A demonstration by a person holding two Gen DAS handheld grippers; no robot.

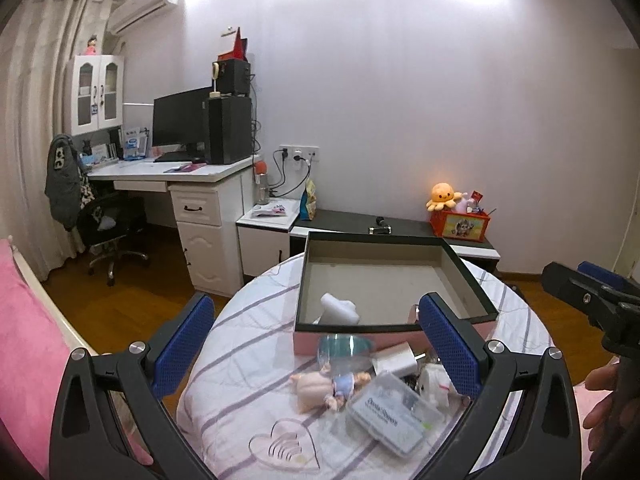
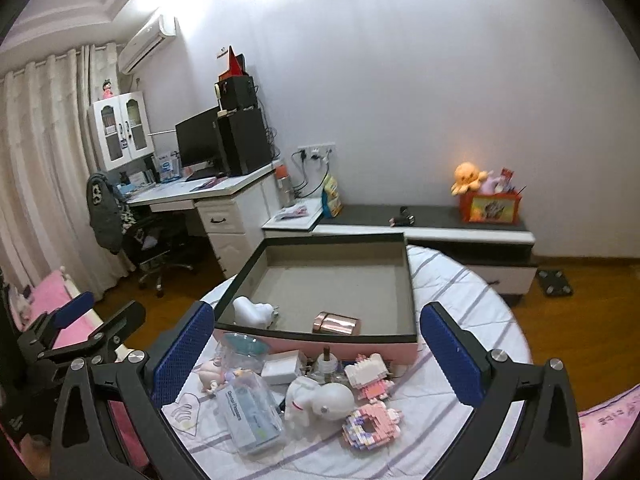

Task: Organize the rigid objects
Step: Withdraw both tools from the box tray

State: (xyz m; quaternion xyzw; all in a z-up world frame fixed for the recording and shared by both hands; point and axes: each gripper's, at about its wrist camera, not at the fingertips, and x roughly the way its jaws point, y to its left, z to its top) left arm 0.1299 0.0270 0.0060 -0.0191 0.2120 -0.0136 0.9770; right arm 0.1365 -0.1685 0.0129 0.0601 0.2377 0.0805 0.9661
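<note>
A pink box [image 1: 352, 340] [image 2: 316, 346] with a dark rim stands open on the round striped table [image 1: 248, 344] [image 2: 472, 304]. Inside lie a white foam piece [image 1: 340, 308] [image 2: 252, 310] and a copper cup [image 2: 336, 323]. In front of it lie a doll [image 1: 324, 386], a clear plastic case [image 1: 394, 416] [image 2: 250, 416], a white charger [image 1: 394, 362] [image 2: 282, 368], a clear heart [image 1: 286, 446], a white toy dog [image 2: 316, 398] and pink brick figures [image 2: 370, 372]. My left gripper [image 1: 316, 344] is open above the pile. My right gripper [image 2: 316, 352] is open above it too.
A white desk [image 1: 192, 176] with a monitor and an office chair [image 1: 108, 224] stands at the left. A low cabinet [image 2: 432, 228] with a red toy box [image 2: 490, 206] runs along the far wall. A pink bed [image 1: 24, 340] lies at the left.
</note>
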